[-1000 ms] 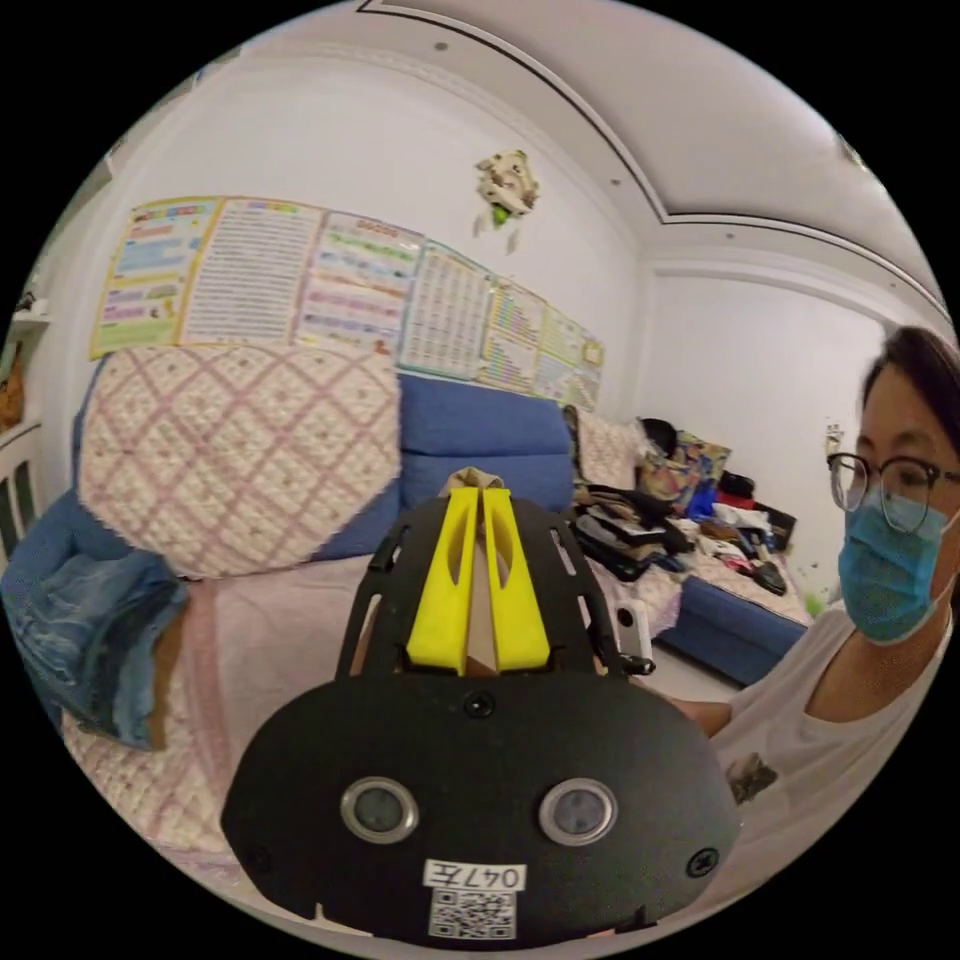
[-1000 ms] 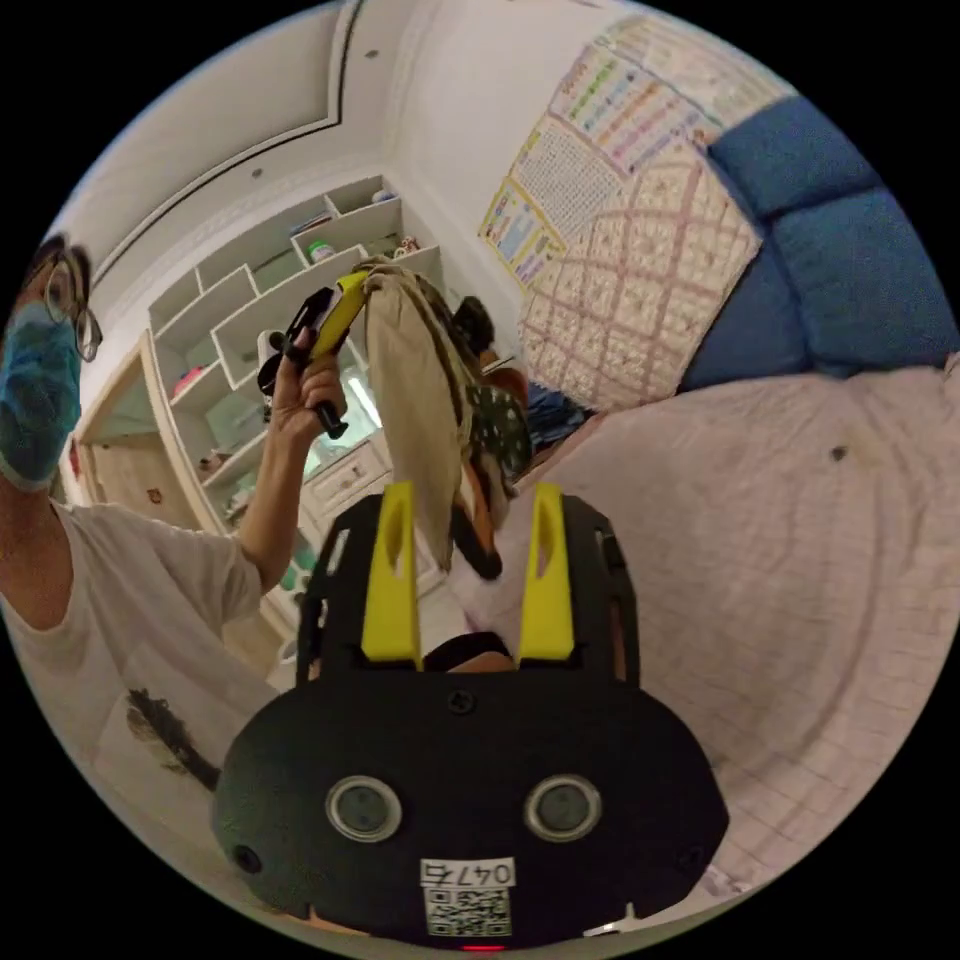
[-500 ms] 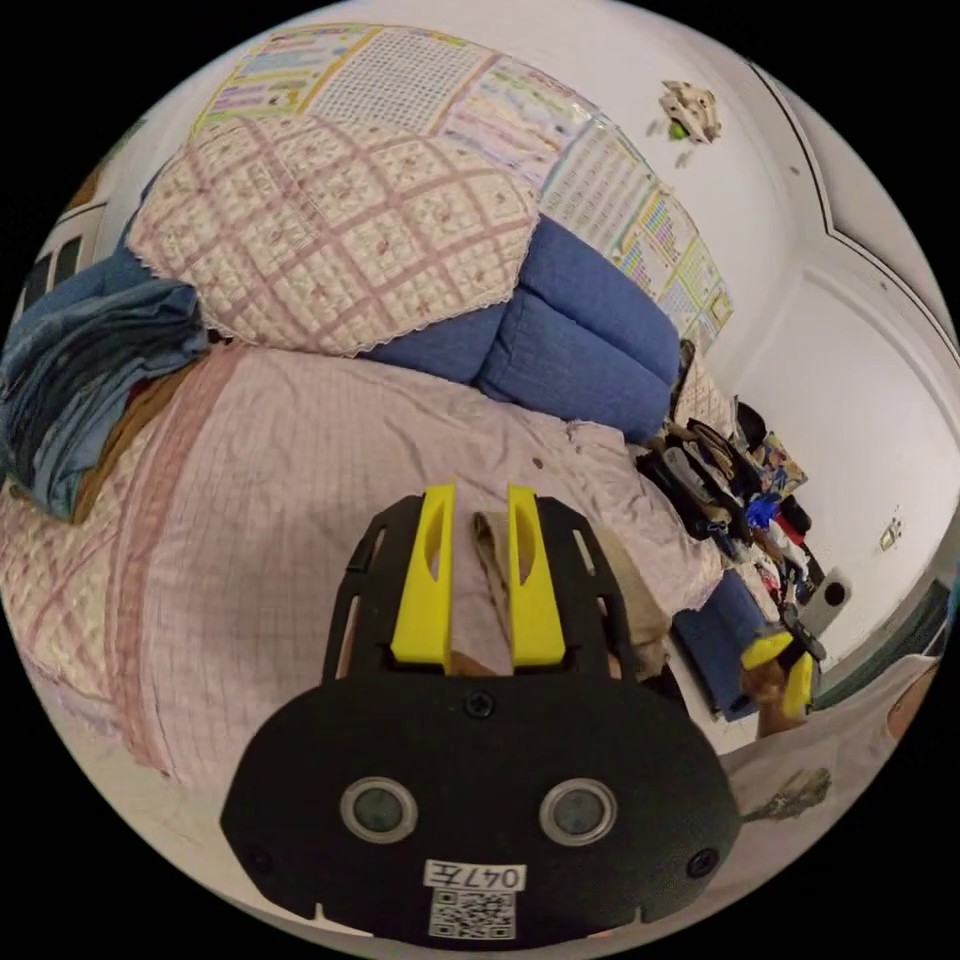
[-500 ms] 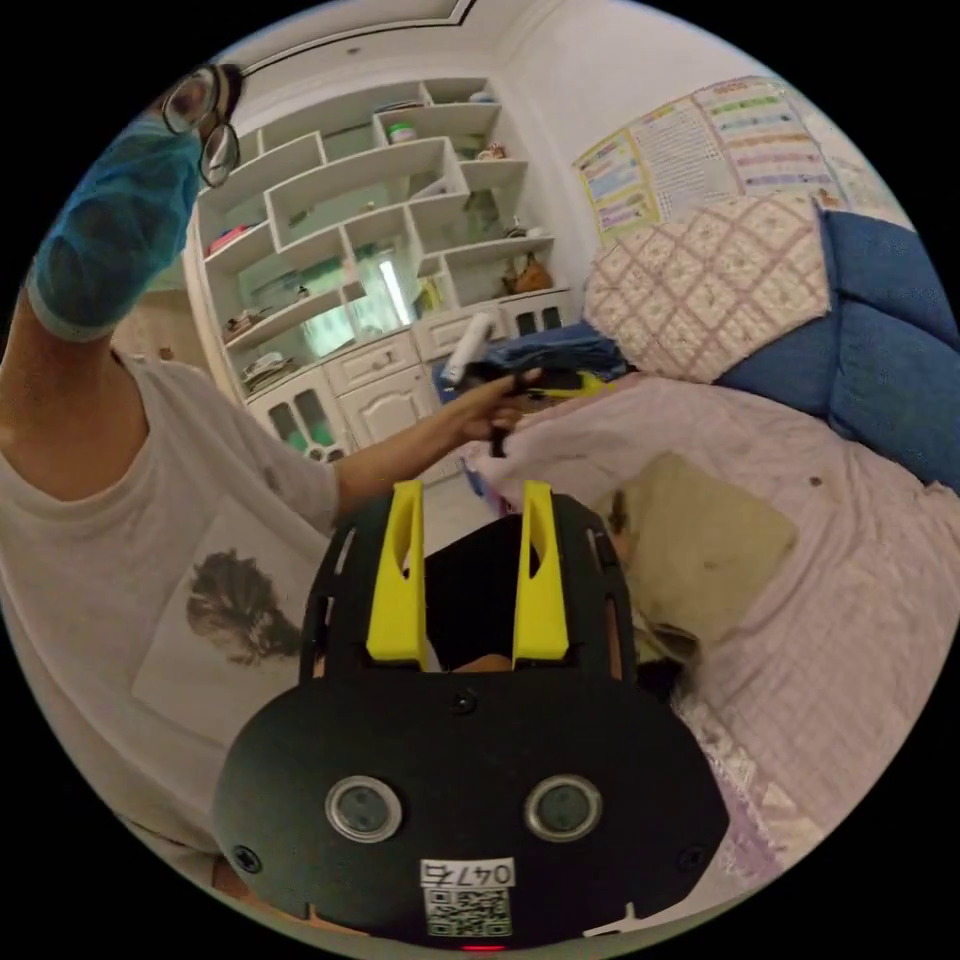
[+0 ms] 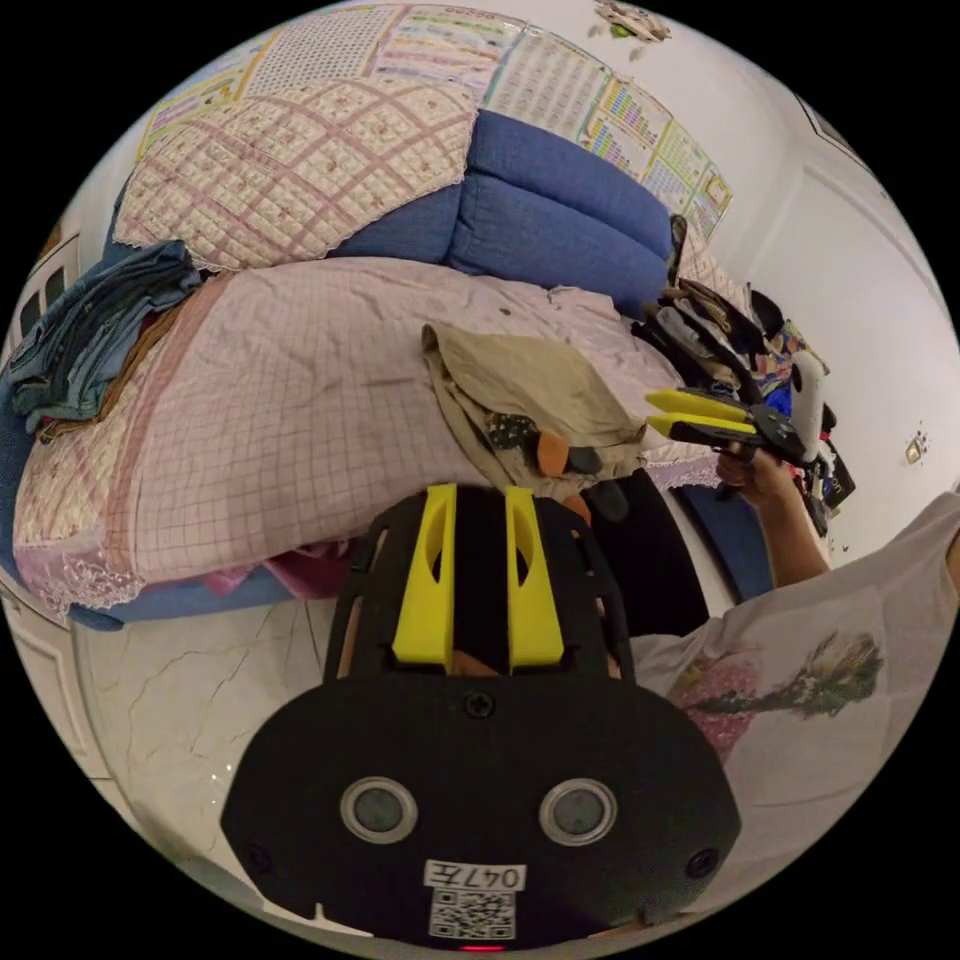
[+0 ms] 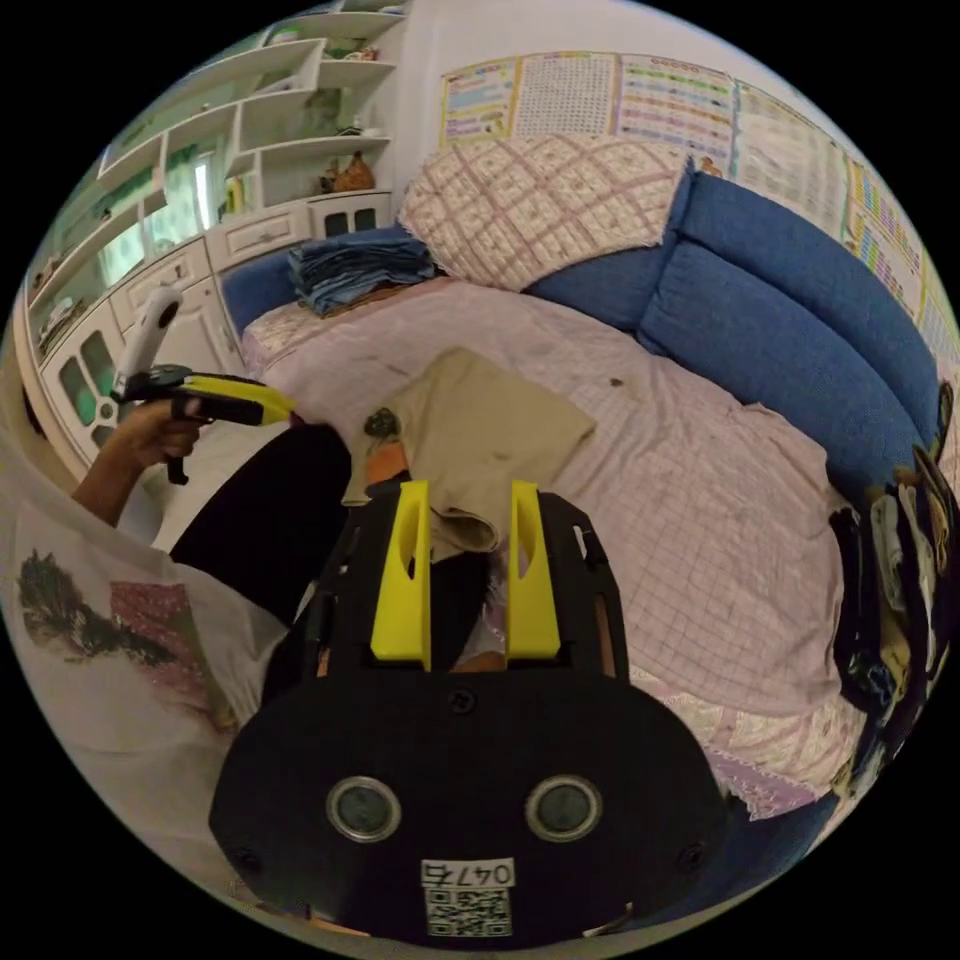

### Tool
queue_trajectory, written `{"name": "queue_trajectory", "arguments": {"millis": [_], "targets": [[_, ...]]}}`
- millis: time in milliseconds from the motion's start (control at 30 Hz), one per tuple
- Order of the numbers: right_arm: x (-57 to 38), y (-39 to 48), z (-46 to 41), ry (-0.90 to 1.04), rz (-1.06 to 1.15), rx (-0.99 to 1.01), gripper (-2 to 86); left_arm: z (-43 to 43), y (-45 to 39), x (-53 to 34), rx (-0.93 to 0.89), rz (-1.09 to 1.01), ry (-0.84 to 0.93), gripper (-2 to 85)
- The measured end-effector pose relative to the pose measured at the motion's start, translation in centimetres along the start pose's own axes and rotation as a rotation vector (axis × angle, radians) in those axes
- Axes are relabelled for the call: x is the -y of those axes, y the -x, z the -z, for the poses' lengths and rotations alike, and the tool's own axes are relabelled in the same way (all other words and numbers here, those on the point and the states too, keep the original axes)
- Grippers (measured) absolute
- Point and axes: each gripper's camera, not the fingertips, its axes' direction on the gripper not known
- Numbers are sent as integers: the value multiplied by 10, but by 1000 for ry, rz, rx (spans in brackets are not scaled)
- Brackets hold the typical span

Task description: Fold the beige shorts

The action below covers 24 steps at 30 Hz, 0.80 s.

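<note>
The shorts (image 6: 480,425) now lie on the sofa (image 6: 720,480), on its pink checked cover near the front edge, where a second ago they hung bunched in the air from the left gripper (image 5: 478,560). That gripper has let go and drawn back: in the left gripper view its jaws stand a narrow gap apart with nothing between them, and the shorts (image 5: 530,385) lie beyond their tips. The right gripper (image 6: 468,570) is also free, its jaws wider apart and empty, hovering just over the near end of the cloth without pressing on it.

The shorts are down but not neat. They lie roughly doubled, with a dark patterned piece and an orange patch showing at the edge nearest the person, so it looks like lining or a pocket turned out. A stack of denim (image 6: 360,265) sits well apart at the far end of the sofa, and a heap of clothes (image 5: 700,320) at the other end.

The lifting step looks finished; judging from the lie of the cloth, spreading and squaring it comes next, before any clean fold.
</note>
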Motion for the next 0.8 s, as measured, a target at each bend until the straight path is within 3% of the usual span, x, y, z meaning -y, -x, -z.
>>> {"name": "queue_trajectory", "arguments": {"millis": [433, 633, 800], "targets": [[-13, 19, -8, 77, 110, -95, 71, -37, 64, -48, -45, -85, 23, 70], [-26, -9, -17, 154, 12, -162, 6, -54, 93, -72, -52, -134, 75, 69], [-72, -70, 4, 80, -181, 55, 2, -64, 129, -90, -85, -149, 105, 67]]}}
